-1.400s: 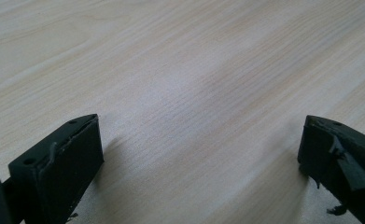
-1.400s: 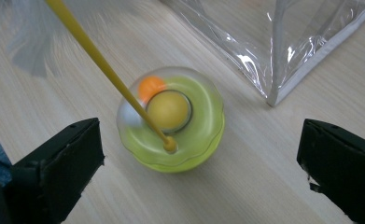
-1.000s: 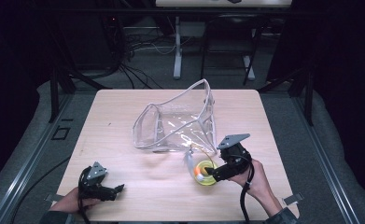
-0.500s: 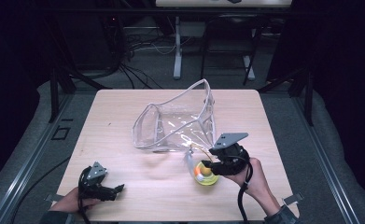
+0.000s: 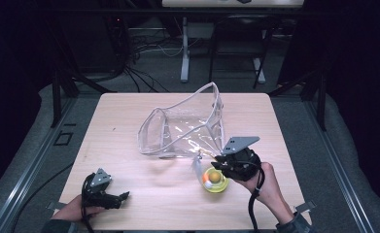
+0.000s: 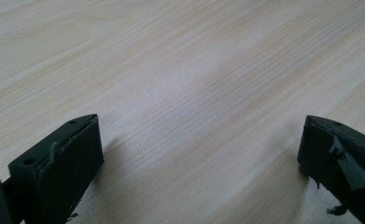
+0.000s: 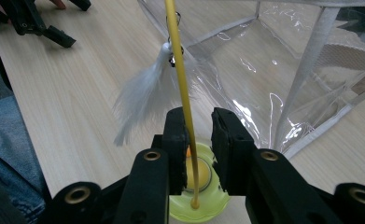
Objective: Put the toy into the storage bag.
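The cat toy (image 5: pixel 213 180), a yellow-green round base with a thin yellow wand (image 7: pixel 182 88) rising from it and a white feather (image 7: pixel 145 95) near the wand's tip, sits near the table's (image 5: pixel 129 111) front edge, toward its right corner. I have my right gripper (image 7: pixel 200 133) directly over the base, its jaws drawn narrow around the wand; they have just been closing. The wand runs up between them against the left pad, while a slim gap shows at the right pad, so I cannot tell whether it is truly pinched. Just beyond the toy, toward the table's middle, lies a clear plastic pouch (image 5: pixel 187 126) with white trim, its open mouth tilted up. My left gripper (image 5: pixel 105 196) rests near the front left corner, well apart from the toy, jaws wide with only bare wood between them.
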Tool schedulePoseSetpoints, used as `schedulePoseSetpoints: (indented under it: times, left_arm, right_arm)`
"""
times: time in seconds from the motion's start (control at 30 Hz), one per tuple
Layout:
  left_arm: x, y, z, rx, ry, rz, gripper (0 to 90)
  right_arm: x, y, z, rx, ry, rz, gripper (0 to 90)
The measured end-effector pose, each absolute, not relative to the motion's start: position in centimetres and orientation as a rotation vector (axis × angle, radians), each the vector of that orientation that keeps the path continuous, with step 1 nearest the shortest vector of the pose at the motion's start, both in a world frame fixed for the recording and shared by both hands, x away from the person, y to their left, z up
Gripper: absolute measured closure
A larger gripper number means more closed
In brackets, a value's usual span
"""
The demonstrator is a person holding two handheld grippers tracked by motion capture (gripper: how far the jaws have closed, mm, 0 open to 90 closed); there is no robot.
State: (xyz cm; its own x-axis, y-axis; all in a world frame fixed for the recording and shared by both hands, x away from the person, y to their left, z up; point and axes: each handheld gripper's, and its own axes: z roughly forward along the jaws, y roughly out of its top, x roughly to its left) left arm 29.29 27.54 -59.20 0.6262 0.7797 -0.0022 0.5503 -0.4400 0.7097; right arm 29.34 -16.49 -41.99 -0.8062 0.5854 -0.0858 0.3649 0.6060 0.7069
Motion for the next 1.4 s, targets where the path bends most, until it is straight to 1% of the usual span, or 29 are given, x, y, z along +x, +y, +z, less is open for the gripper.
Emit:
schedulePoseSetpoints:
  times: [0.13, 0.2, 0.3, 0.93, 1.4]
  left_arm:
    - [29.3, 27.5, -59.2, 2.159, 1.036, 0.43, 0.0]
    - [29.3, 27.5, -59.2, 2.159, 1.036, 0.431, 0.0]
    - [29.3, 27.5, -59.2, 2.159, 1.036, 0.429, 0.0]
    - [29.3, 27.5, -59.2, 2.158, 1.036, 0.436, 0.0]
    - [29.3, 27.5, -59.2, 2.158, 1.036, 0.437, 0.0]
  right_arm:
    - [29.2, -16.5, -41.7, 0.764, 2.52, 1.022, 81.6]
    - [29.1, -16.5, -41.5, 0.762, 2.521, 1.015, 85.7]
    - [29.1, -16.4, -41.5, 0.759, 2.518, 1.017, 88.0]
    - [29.6, -16.3, -40.6, 0.772, 2.515, 0.985, 88.6]
    - [29.7, -18.2, -38.8, 0.826, 2.488, 0.956, 88.6]
